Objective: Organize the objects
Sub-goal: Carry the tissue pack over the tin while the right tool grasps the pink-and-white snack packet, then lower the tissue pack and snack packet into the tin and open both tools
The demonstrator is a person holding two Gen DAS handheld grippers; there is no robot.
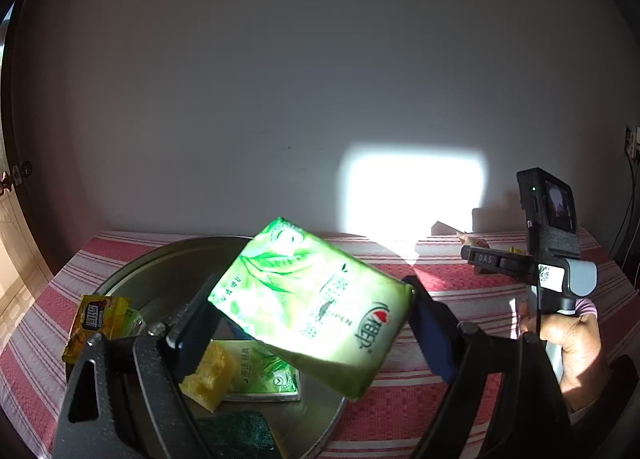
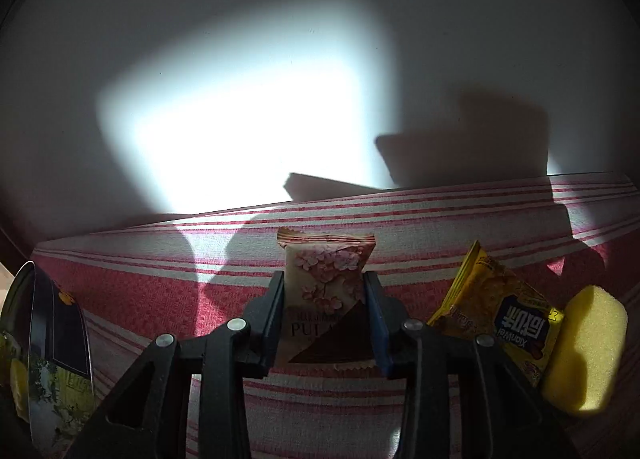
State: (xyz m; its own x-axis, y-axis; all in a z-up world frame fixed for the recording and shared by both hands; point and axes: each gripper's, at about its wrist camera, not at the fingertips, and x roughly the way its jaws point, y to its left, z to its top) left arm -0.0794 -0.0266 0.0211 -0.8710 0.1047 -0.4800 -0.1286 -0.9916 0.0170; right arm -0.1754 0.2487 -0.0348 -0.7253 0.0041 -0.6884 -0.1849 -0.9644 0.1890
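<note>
My left gripper point(image 1: 312, 303) is shut on a green tissue pack point(image 1: 308, 307) and holds it tilted above a round metal tray point(image 1: 160, 259). In the tray lie a second green tissue pack point(image 1: 264, 373), a yellow sponge point(image 1: 208, 375), a dark green scouring pad point(image 1: 236, 433) and a yellow snack packet point(image 1: 98, 325) on the rim. My right gripper point(image 2: 325, 299) is shut on a pink cherry-blossom snack packet point(image 2: 326, 291) at the striped cloth. The right gripper also shows in the left wrist view point(image 1: 476, 259), at the far right.
A yellow snack packet point(image 2: 500, 311) and a yellow sponge point(image 2: 588, 351) lie right of my right gripper. The metal tray's rim point(image 2: 32, 299) stands at the left edge. A red-and-white striped cloth point(image 1: 460, 283) covers the table, which ends at a white wall.
</note>
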